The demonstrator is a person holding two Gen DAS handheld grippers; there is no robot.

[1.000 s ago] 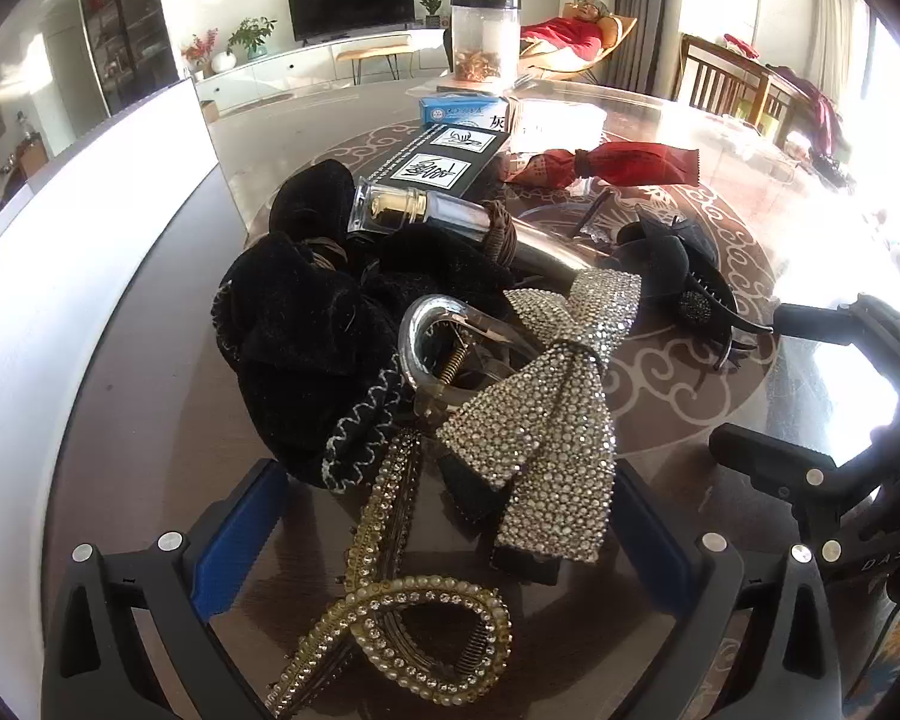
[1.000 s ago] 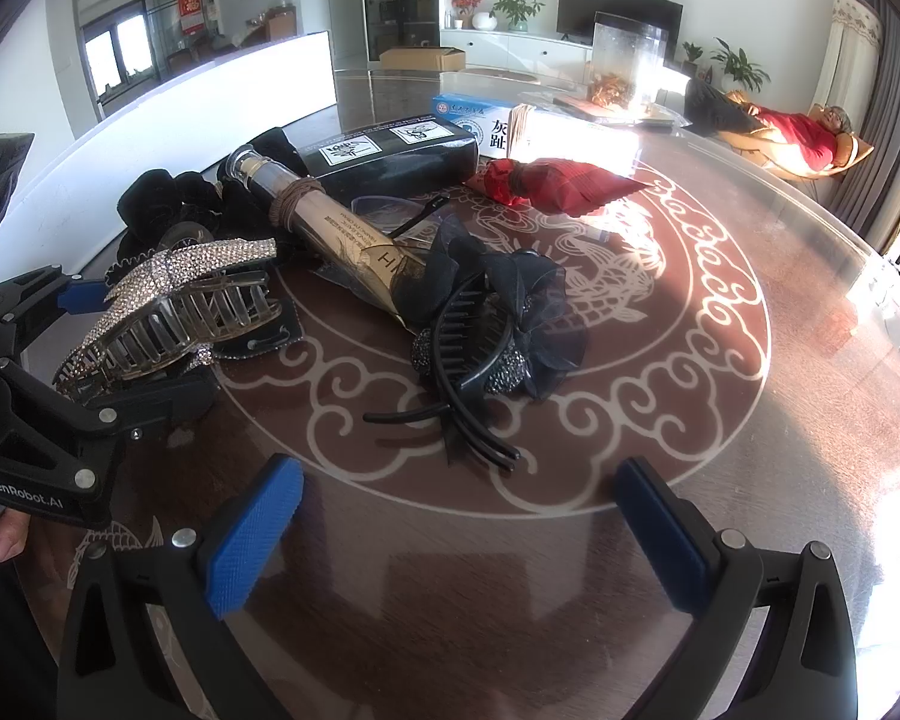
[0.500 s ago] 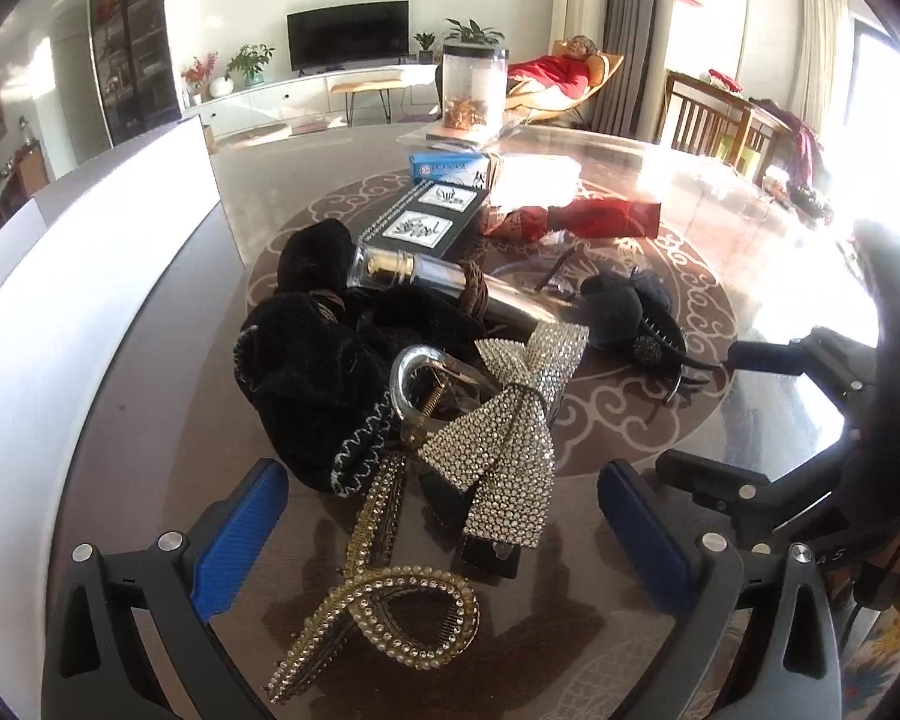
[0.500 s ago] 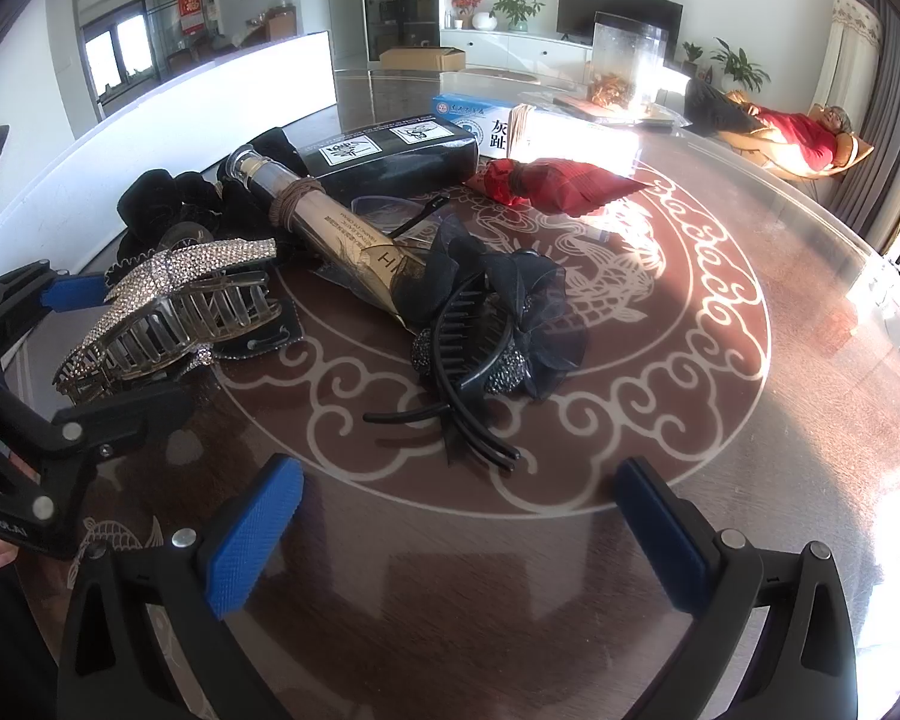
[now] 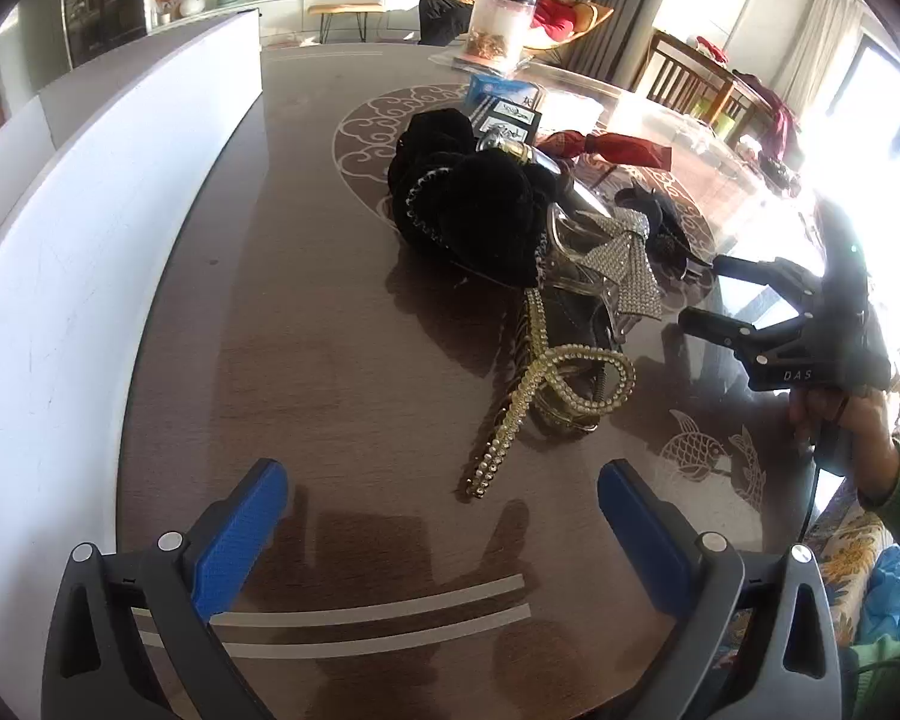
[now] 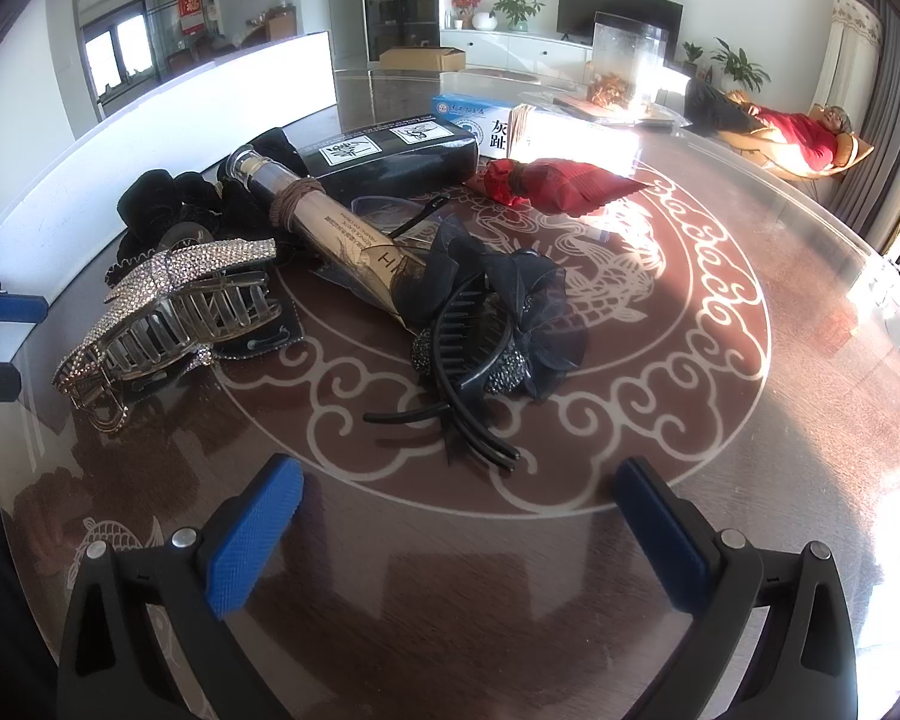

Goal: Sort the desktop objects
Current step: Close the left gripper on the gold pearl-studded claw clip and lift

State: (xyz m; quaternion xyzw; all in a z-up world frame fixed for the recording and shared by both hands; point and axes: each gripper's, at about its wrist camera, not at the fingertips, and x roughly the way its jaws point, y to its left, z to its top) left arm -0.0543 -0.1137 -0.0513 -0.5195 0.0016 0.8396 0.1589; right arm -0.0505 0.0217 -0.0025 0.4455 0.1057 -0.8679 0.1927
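Hair accessories, mixed lot, heaped mid-table on the patterned top.

Items: black scrunchies, soft, light, take anywhere. Rhinestone bow clip, stiff toothed claw with spring, likely slippery on the stones; best pinched across the claw body. Pearl clip, nearest the left tongs, looped and thin, probably light and apt to skid on the glossy table; grip the loop crosswise. Black flower clip, just beyond the right tongs, gauze petals soft and crushable, prongs stiff; hold by the prongs. Clear tube, hard, could roll, lying under the flower's far left edge. Red packet and black box lie farther back.

Left tongs: spread wide, empty, held above bare table near the pearl clip.
Right tongs: spread wide, empty, facing the flower clip.
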